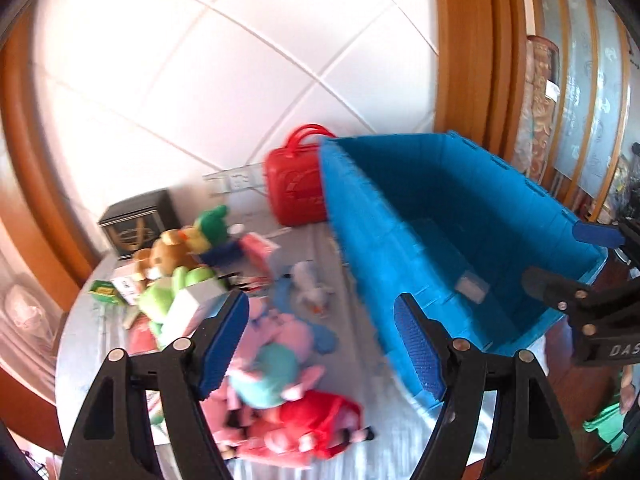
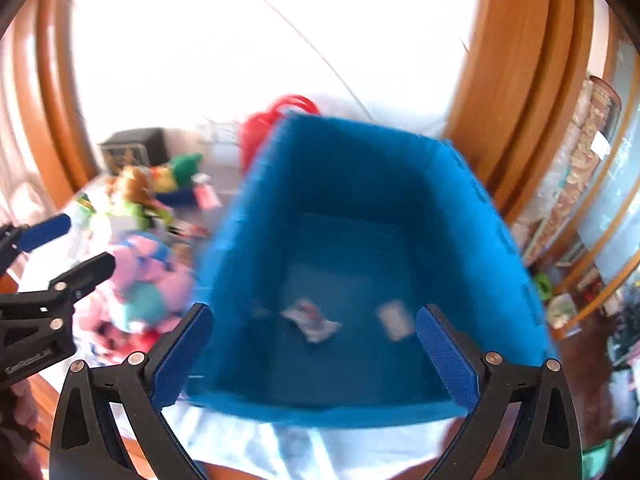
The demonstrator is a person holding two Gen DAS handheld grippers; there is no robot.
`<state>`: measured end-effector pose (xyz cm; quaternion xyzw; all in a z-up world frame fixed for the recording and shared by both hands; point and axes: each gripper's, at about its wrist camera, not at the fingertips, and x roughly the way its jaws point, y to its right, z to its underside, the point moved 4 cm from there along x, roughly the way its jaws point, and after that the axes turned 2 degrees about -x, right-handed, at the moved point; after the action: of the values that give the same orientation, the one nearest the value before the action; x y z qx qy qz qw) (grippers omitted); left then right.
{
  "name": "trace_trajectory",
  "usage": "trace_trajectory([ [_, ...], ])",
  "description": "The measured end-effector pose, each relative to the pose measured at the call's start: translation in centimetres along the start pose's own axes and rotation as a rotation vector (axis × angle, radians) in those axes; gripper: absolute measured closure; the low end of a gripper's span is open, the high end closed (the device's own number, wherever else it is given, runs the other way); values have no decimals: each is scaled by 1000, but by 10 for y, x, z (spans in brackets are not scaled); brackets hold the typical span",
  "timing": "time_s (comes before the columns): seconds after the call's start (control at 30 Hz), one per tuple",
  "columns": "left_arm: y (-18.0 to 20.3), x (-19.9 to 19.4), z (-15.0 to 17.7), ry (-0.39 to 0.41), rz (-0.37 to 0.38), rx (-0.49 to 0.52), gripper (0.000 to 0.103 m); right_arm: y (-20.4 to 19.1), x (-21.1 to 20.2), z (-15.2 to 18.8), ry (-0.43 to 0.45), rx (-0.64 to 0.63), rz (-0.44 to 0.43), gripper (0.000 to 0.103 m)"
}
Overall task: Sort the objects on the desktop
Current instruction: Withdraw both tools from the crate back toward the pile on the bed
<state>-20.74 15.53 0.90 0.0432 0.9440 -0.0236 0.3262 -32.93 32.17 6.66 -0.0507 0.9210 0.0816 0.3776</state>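
Left wrist: my left gripper [image 1: 324,344] gapes wide, holding nothing, over a pink plush heap [image 1: 276,364]; blue crate [image 1: 360,240] just right, red case [image 1: 294,190] behind. Right gripper body reads "DAS".

Right wrist: right gripper [image 2: 314,354] wide, empty, above the crate; two small packets [image 2: 314,322] inside, blurred.

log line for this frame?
left tool open over plush pile | right tool open over blue bin | nothing held
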Motion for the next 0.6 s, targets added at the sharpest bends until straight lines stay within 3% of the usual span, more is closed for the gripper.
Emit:
trace_trajectory([
  [0.1,-48,-17,27,17,-10,-9,28,-47,-6,12,33,16,-53,0],
  [0.23,-107,-22,68,-13,-81,-6,28,-106,-1,35,59,18,-93,0],
  [0.43,-177,-9,129,-51,-160,-54,28,-166,30,71,-2,1,-155,0],
  [0.6,-210,8,170,-84,-184,-128,28,-198,60,94,-45,-32,-177,0],
])
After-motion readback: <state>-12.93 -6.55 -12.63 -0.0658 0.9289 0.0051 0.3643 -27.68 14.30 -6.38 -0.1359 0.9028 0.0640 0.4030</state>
